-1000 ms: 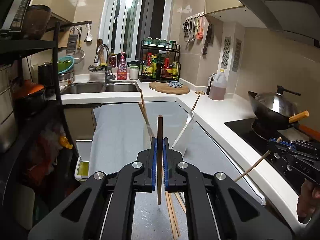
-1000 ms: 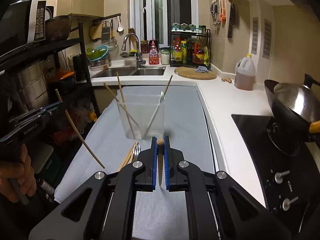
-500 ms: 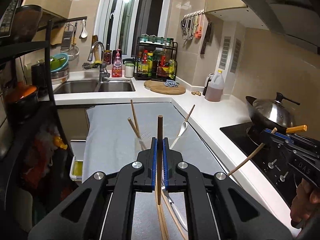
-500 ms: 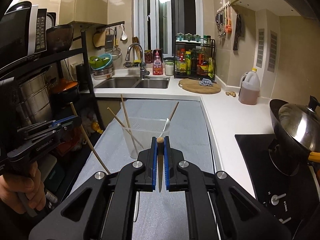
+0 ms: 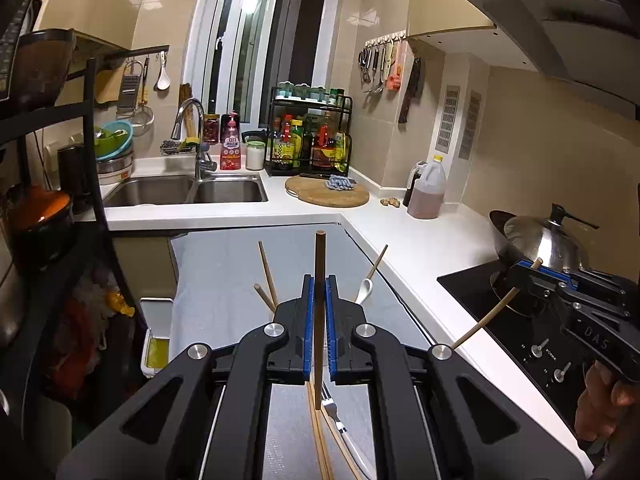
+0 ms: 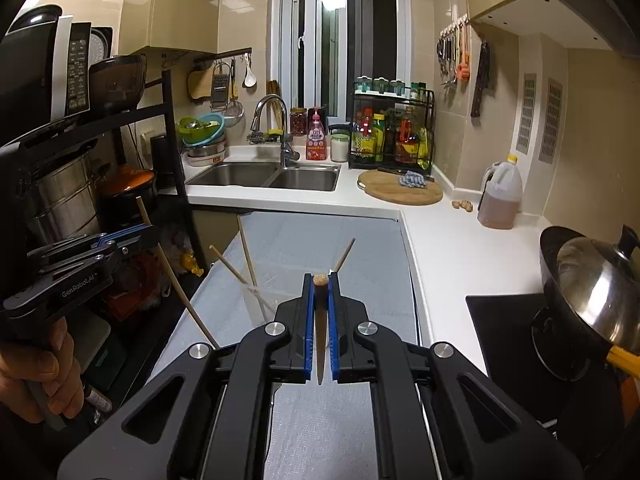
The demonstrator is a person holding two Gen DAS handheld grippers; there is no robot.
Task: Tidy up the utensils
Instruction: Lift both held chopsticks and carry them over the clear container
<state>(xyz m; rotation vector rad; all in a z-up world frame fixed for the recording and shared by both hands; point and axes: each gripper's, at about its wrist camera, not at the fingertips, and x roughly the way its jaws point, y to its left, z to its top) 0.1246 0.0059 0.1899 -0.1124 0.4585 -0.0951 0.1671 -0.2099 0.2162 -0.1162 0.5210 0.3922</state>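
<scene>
Both grippers clamped, one chopstick each. Left gripper (image 5: 319, 300) shut on a brown chopstick (image 5: 319, 264), upright between the blue pads, tip sticking out at 12 o'clock. Right gripper (image 6: 321, 304) shut on a second chopstick (image 6: 320, 328), end-on to the lens, blunt end at the pad tips. Below the left gripper, at 6 o'clock, loose items still flat on the grey mat (image 5: 224, 264): a few chopsticks (image 5: 320, 440) and a fork (image 5: 334, 410) with a pale handle. Further out, clear holder cup (image 6: 256, 300) on the mat, mostly hidden behind the grippers; already holding two chopsticks (image 5: 267, 276) leaning toward 11 o'clock and a white spoon (image 5: 366, 288) leaning toward 1 o'clock. Judged partway done: some items stowed, two in hand and not yet dropped in, fork plus loose chopsticks left to collect. Sink (image 5: 188, 192) and wok (image 5: 540, 240) far back on the worktop, not involved.
</scene>
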